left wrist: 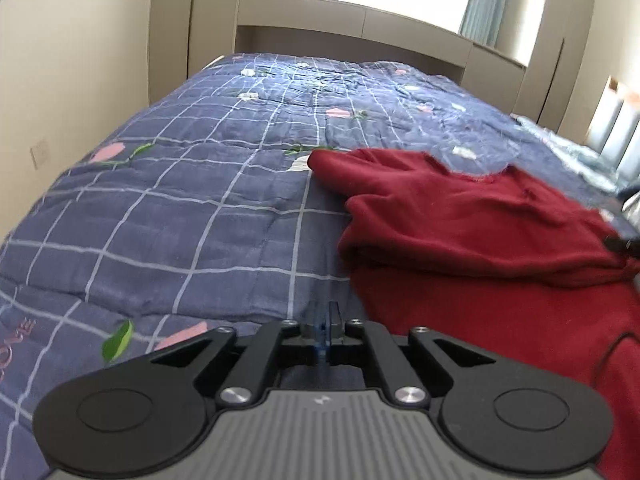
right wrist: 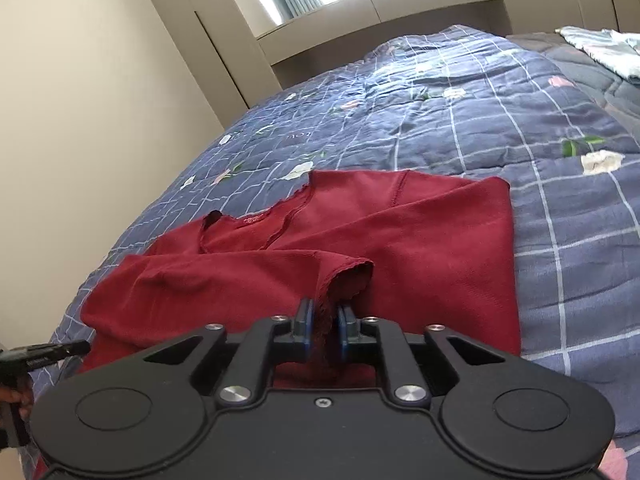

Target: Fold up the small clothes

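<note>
At lower centre of the right wrist view, the right gripper [right wrist: 325, 320] points level over the quilt [right wrist: 560, 216], fingers clamped on the sleeve cuff [right wrist: 352, 276] of the red top [right wrist: 400, 232]. Left gripper [left wrist: 325, 326], fingers pressed together and empty, hovers low over the quilt, the top at its right.

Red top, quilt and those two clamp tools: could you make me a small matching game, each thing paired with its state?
Things:
1. left gripper
2. right gripper
3. red top
4. blue checked quilt

States:
a. spread over the bed
b. pinching red cloth
c. shut on nothing
d. lying partly folded, one sleeve held

Pairs: 1-c, 2-b, 3-d, 4-a
</note>
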### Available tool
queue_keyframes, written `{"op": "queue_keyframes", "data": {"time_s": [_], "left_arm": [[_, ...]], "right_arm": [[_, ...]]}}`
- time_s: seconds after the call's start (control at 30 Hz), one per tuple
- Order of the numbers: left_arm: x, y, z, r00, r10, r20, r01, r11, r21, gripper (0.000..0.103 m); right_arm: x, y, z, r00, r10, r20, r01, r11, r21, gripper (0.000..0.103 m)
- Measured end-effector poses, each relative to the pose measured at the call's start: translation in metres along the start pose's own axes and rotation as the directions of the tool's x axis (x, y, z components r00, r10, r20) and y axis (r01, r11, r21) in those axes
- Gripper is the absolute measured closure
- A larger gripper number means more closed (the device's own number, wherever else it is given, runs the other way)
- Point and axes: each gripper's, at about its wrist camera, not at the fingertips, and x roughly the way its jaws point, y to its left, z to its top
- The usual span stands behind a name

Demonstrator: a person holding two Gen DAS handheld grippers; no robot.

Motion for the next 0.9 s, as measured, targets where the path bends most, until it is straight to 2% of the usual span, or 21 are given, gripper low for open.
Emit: {"op": "queue_keyframes", "data": {"time_s": [0.03,0.07,0.1,0.13,0.2,0.3,0.37,0.43,0.5,0.53,0.57,0.6,0.67,0.77,0.83,0.9], "left_arm": [[-0.001,0.002,0.002,1.000,-0.002,-0.001,0.002,1.000,-0.027,0.080],[-0.003,0.004,0.005,1.000,-0.005,0.003,0.005,0.999,-0.050,0.070],[-0.004,0.004,0.009,1.000,-0.003,0.019,0.005,0.997,-0.071,0.049],[-0.006,0.005,0.014,0.999,-0.002,0.049,0.007,0.995,-0.097,0.033],[-0.006,0.006,0.027,0.995,-0.013,0.102,0.027,0.989,-0.144,0.025],[0.011,0.005,0.054,0.991,-0.034,0.130,0.057,0.981,-0.183,0.024],[0.034,0.004,0.071,0.995,-0.036,0.093,0.052,0.984,-0.172,0.024],[0.069,0.010,0.085,0.998,-0.068,0.010,0.068,0.973,-0.222,0.024],[0.103,0.022,0.093,0.991,-0.124,-0.057,0.097,0.936,-0.338,0.027],[0.115,0.028,0.095,0.987,-0.149,-0.063,0.114,0.917,-0.383,0.046],[0.121,0.030,0.097,0.987,-0.156,-0.044,0.126,0.910,-0.396,0.065],[0.124,0.030,0.099,0.985,-0.171,-0.029,0.147,0.912,-0.383,0.096],[0.121,0.026,0.106,0.983,-0.182,0.034,0.183,0.925,-0.332,0.097],[0.107,0.010,0.109,0.970,-0.195,0.147,0.220,0.959,-0.178,0.098],[0.107,0.001,0.108,0.973,-0.161,0.164,0.181,0.977,-0.114,0.098],[0.120,-0.004,0.104,0.986,-0.110,0.128,0.120,0.991,-0.066,0.098]], "right_arm": [[-0.001,0.001,0.000,1.000,-0.004,0.005,0.004,1.000,-0.008,0.072],[-0.003,0.004,-0.001,1.000,-0.011,0.019,0.011,1.000,-0.027,0.062],[-0.005,0.008,-0.001,0.999,-0.024,0.037,0.026,0.998,-0.052,0.055],[-0.006,0.010,-0.001,0.998,-0.036,0.054,0.040,0.996,-0.076,0.045],[-0.009,0.015,-0.001,0.995,-0.052,0.087,0.062,0.991,-0.115,0.039],[-0.007,0.017,0.001,0.993,-0.065,0.101,0.079,0.986,-0.146,0.033],[-0.003,0.014,0.000,0.992,-0.074,0.101,0.088,0.986,-0.142,0.033],[0.001,0.010,-0.002,0.993,-0.073,0.096,0.084,0.989,-0.122,0.033],[0.002,0.008,-0.005,0.992,-0.070,0.105,0.082,0.990,-0.115,0.033],[0.002,0.008,-0.007,0.992,-0.069,0.110,0.083,0.989,-0.121,0.034],[0.003,0.009,-0.009,0.991,-0.071,0.113,0.086,0.987,-0.134,0.034],[0.003,0.009,-0.010,0.991,-0.073,0.116,0.090,0.985,-0.149,0.034],[0.004,0.010,-0.011,0.990,-0.077,0.120,0.096,0.981,-0.168,0.036],[0.006,0.008,-0.012,0.989,-0.076,0.128,0.096,0.982,-0.164,0.037],[0.009,0.007,-0.012,0.989,-0.078,0.127,0.098,0.982,-0.159,0.037],[0.011,0.009,-0.013,0.987,-0.090,0.129,0.112,0.979,-0.168,0.037]]}}
